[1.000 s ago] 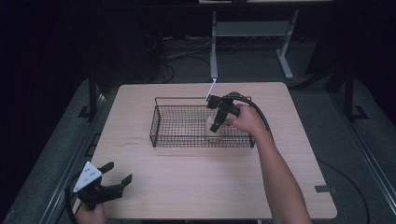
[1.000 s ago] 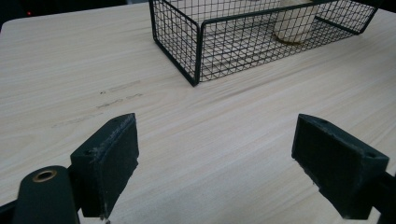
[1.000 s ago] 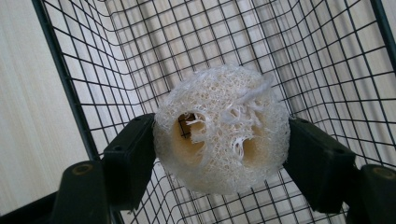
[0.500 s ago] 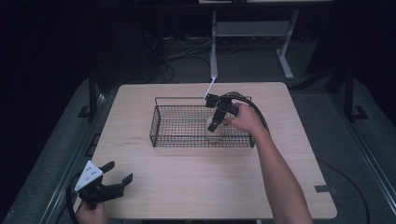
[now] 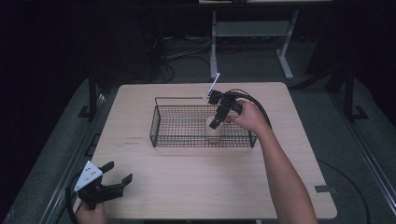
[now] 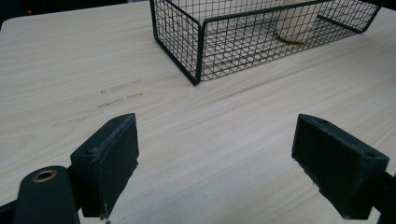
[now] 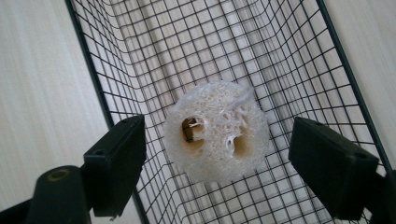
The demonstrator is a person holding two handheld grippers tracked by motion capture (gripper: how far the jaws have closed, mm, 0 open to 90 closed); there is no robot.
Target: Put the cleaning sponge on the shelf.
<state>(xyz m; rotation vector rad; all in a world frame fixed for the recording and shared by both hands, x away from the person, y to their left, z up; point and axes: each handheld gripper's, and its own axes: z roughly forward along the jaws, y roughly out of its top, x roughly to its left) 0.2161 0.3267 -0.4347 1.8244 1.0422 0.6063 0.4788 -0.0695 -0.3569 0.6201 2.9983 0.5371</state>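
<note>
Opening just now, the right gripper [image 7: 217,172] has let go of the loofah [image 7: 217,133], which stands in the wire basket [image 5: 159,126] on the pale wooden table [image 5: 187,186]; the left gripper [image 6: 217,154] hovers agape, dark room around.

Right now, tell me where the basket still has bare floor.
The wire basket has bare mesh floor from its left wall to the loofah. The crowded end is the right part, where the right gripper hangs open over the loofah.
</note>
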